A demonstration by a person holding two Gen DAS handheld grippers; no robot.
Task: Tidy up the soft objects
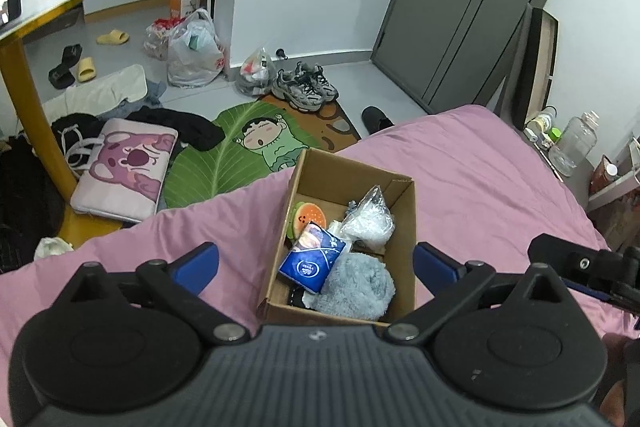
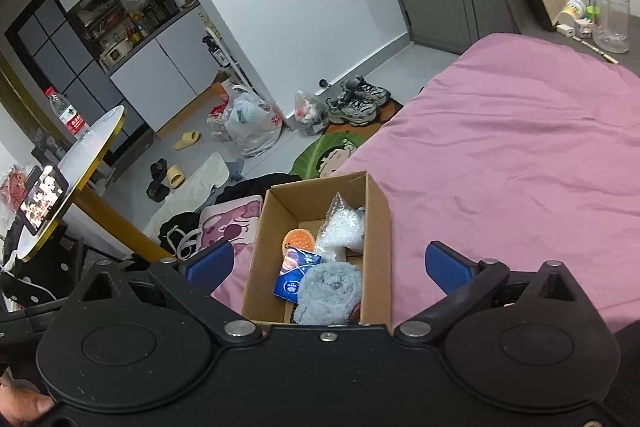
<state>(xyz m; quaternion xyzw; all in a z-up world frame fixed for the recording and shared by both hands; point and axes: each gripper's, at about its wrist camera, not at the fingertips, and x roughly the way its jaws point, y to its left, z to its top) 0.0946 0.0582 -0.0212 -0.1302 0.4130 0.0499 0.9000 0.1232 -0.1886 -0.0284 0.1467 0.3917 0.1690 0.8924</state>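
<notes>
Soft things lay together in a cardboard box (image 1: 402, 227) on the pink bed (image 1: 500, 179), near its floor-side edge. Left tool (image 1: 316, 267) hung above the box's near end, jaws wide apart and empty, with a blue tissue pack (image 1: 312, 259) and a grey fluffy cloth (image 1: 356, 287) directly below. Right tool (image 2: 330, 265) hung likewise, spread wide and empty. The box's long axis ran away from both tools.

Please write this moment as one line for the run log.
left tongs: open, empty | right tongs: open, empty | cardboard box: on pink bed, holds fluffy grey item, blue tissue pack, clear bag
</notes>
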